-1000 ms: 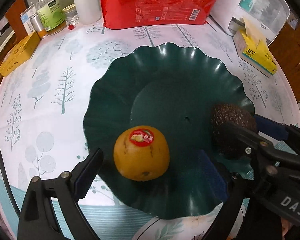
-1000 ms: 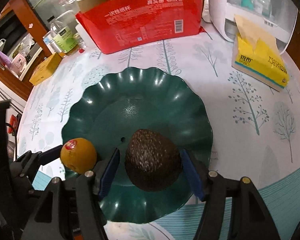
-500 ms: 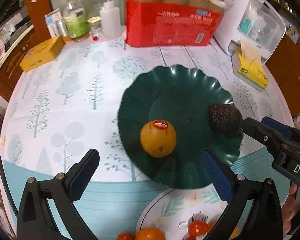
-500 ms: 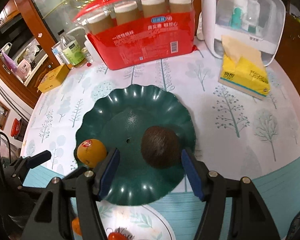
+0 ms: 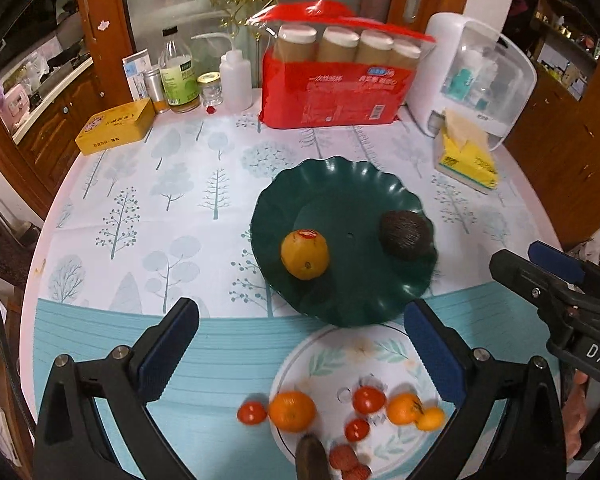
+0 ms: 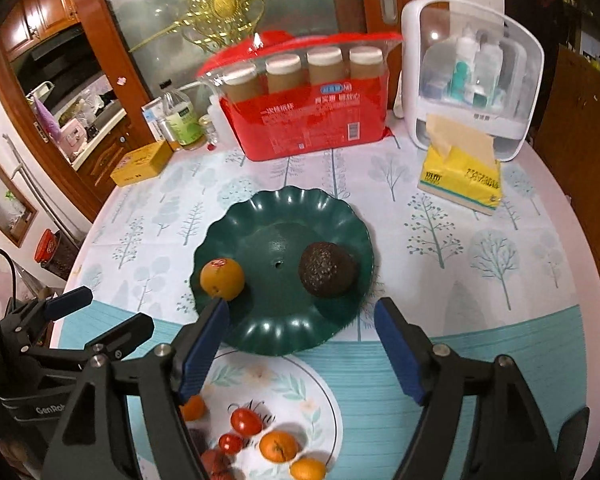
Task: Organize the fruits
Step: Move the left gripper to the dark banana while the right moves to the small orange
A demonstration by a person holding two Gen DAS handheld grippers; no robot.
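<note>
Left wrist view: the left gripper [image 5: 300, 340] hangs with jaws spread wide and nothing between them, above a white floral plate [image 5: 328, 356] holding tangerines [image 5: 292, 411], cherry tomatoes [image 5: 367, 399] and lychees [image 5: 343, 458]. Just beyond that plate sits the scalloped green dish [image 5: 332, 184], an orange with a red sticker [image 5: 304, 254] on its left side and a dark avocado [image 5: 405, 234] on its right. Right wrist view: the right gripper [image 6: 302, 340], jaws opening and empty, hovers over the green dish's near rim. Behind the dish, a yellow tissue pack [image 6: 462, 176] and a red pack of paper cups [image 6: 308, 120] stand on the tree-patterned surface [image 5: 140, 200].
</note>
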